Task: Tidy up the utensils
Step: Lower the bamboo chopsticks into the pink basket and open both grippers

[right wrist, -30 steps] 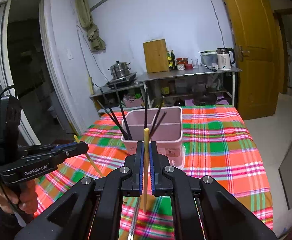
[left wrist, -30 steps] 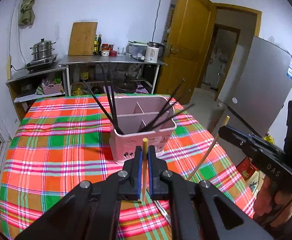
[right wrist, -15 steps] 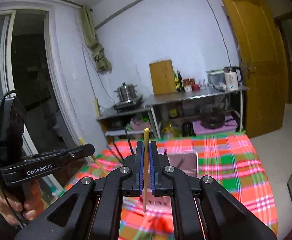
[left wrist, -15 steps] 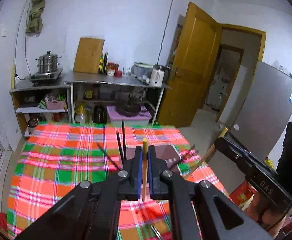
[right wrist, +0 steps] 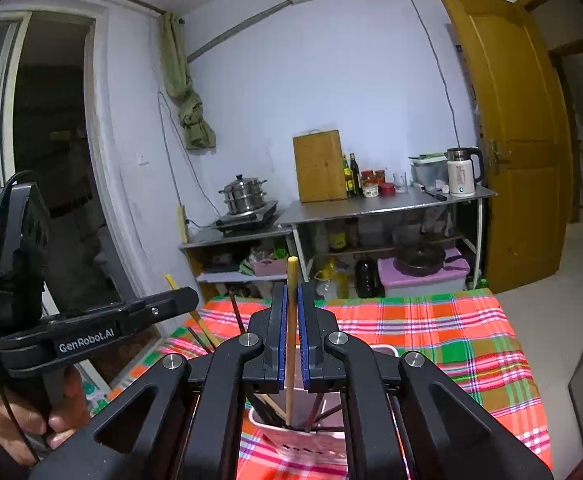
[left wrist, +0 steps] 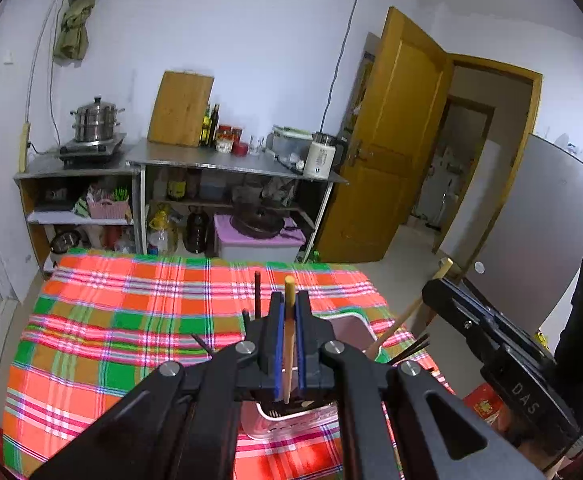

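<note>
Nearest the left wrist camera, the left tongs (left wrist: 289, 344) are closed tight on a pale wooden chopstick (left wrist: 289, 320) that stands nearly upright between the blue pads (left wrist: 278, 350), its blunt top poking above the jaw tips and its lower end hanging free below them. In the right wrist view the right tongs (right wrist: 291, 340) are clamped the same way on a second wooden chopstick (right wrist: 291, 320), also upright, whose lower tip hangs over the open top of the pink utensil holder (right wrist: 311, 438). That holder sits on the bench directly beneath both tools, largely hidden by their black frames; dark chopsticks (right wrist: 267, 408) lean inside it, and a few dark tips (left wrist: 257, 294) rise beside the left jaws. Whether either wooden stick touches the holder cannot be told.

To the side of each view the other tool appears: the person's left hand (right wrist: 31, 412) grips the handle of the left tool, and the right tool shows at the right of the left view with its stick slanting towards the holder.

The bench is covered by a plaid cloth (left wrist: 111, 320) of orange, green and pink. Beyond its far edge stand metal shelves (left wrist: 227, 164) carrying a steamer pot (left wrist: 95, 120), a cutting board (left wrist: 181, 108), bottles and a kettle (right wrist: 461, 172), with a wooden door (right wrist: 519, 140) further right.
</note>
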`<action>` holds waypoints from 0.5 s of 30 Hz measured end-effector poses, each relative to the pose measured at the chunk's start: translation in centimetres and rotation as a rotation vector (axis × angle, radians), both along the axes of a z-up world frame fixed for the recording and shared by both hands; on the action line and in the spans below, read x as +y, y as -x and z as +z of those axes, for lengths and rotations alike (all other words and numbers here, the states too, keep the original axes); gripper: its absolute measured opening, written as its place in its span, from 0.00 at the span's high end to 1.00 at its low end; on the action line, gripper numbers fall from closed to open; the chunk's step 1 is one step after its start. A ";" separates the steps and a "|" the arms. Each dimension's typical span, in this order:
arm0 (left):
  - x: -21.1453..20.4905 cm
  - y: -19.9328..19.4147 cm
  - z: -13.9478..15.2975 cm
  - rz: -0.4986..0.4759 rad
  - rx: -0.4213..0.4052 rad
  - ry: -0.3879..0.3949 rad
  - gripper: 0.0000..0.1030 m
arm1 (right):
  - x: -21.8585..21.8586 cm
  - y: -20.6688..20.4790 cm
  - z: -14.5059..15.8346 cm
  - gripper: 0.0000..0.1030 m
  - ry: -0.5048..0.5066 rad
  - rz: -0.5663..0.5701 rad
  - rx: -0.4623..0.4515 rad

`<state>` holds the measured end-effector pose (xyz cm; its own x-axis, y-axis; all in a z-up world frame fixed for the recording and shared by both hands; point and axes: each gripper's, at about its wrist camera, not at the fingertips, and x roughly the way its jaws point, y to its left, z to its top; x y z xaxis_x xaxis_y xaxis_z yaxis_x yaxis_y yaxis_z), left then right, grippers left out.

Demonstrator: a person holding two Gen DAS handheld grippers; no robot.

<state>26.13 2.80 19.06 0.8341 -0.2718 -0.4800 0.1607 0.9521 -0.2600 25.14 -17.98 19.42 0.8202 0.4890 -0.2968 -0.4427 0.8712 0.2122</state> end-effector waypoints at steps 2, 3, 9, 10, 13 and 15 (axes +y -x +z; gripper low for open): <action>-0.1 -0.3 -0.7 -0.007 0.010 0.001 0.94 | 0.3 -0.1 -0.6 0.95 0.015 0.001 0.008; -0.2 -0.4 -0.9 -0.010 0.013 0.001 0.94 | 0.4 -0.2 -0.8 0.95 0.019 0.001 0.012; -0.6 -0.8 -2.5 -0.016 0.040 -0.016 0.94 | 1.0 -0.9 -2.0 0.95 0.053 0.002 0.039; -0.7 -0.9 -2.9 -0.015 0.046 -0.023 0.94 | 1.1 -1.0 -2.3 0.95 0.061 0.004 0.047; -0.9 -1.2 -3.7 -0.011 0.065 -0.029 0.94 | 1.1 -1.0 -2.3 0.95 0.078 -0.009 0.039; -1.0 -1.2 -4.0 -0.008 0.072 -0.027 0.94 | 1.2 -1.0 -2.3 0.95 0.084 -0.007 0.041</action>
<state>27.35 1.84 15.03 0.7952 -0.2642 -0.5457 0.1499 0.9578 -0.2452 26.11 -16.82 17.15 0.8096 0.4554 -0.3702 -0.4293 0.8897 0.1557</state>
